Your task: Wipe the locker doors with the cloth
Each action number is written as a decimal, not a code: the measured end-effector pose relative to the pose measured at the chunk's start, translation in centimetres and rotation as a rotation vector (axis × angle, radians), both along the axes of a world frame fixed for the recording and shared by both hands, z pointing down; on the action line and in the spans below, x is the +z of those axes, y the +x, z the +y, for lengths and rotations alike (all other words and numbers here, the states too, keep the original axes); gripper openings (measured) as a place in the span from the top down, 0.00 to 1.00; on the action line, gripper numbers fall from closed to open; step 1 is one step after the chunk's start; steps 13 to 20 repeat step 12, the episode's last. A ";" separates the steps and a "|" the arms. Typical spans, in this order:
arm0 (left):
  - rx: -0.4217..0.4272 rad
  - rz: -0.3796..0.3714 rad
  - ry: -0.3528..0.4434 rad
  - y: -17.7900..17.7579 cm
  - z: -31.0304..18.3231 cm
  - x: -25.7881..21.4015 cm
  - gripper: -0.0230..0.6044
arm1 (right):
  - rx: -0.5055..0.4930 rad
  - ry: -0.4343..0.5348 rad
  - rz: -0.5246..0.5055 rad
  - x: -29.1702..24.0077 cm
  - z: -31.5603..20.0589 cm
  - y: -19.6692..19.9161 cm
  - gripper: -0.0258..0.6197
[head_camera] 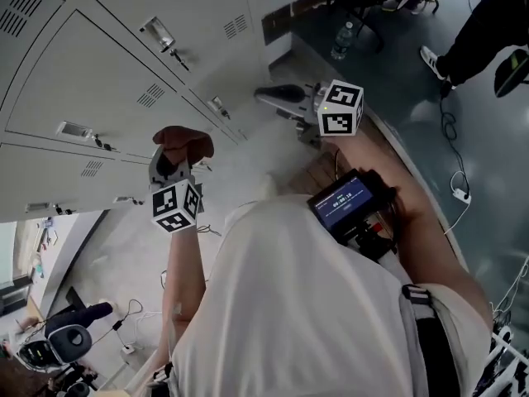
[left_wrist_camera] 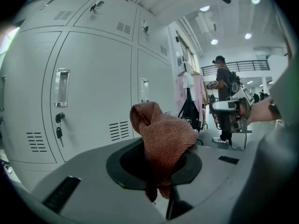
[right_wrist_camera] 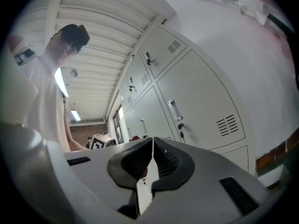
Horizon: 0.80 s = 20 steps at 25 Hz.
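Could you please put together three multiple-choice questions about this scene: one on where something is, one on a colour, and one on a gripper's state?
1. Where is the cloth?
A. On the floor
B. In the jaws of the left gripper
C. Draped over a chair

2. What colour is the cloth?
A. Blue
B. White
C. Reddish-brown

3. How do the jaws of the right gripper stand?
A. Together, with nothing between them
B. Wide apart
C. Clamped on a bottle

Answers:
1 B: the left gripper view shows the cloth bunched between its jaws.
2 C: it shows reddish-brown against the pale grey locker doors.
3 A: the right gripper view shows the jaws meeting along a thin line, holding nothing.
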<state>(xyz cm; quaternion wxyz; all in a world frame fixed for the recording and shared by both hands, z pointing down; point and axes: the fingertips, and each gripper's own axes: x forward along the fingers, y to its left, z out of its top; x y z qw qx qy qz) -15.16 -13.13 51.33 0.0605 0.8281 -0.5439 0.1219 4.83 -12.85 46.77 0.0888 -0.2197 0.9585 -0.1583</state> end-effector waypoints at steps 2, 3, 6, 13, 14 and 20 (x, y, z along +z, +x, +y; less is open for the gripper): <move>0.014 -0.012 0.003 0.6 0.0 -0.1 0.86 | 0.001 0.001 0.000 -0.1 0.3 0.3 0.93; 0.022 -0.018 0.003 1.0 0.0 -0.2 0.86 | 0.000 -0.001 0.004 0.0 0.6 0.5 0.93; 0.046 -0.028 0.003 2.1 0.1 -0.2 0.86 | 0.003 -0.005 0.021 0.3 1.3 1.1 0.93; 0.078 -0.022 0.007 4.0 0.8 -0.1 0.86 | 0.029 0.002 0.024 0.2 2.5 2.9 0.93; 0.078 -0.022 0.007 4.0 0.8 -0.1 0.86 | 0.029 0.002 0.024 0.2 2.5 2.9 0.93; 0.078 -0.022 0.007 4.0 0.8 -0.1 0.86 | 0.029 0.002 0.024 0.2 2.5 2.9 0.93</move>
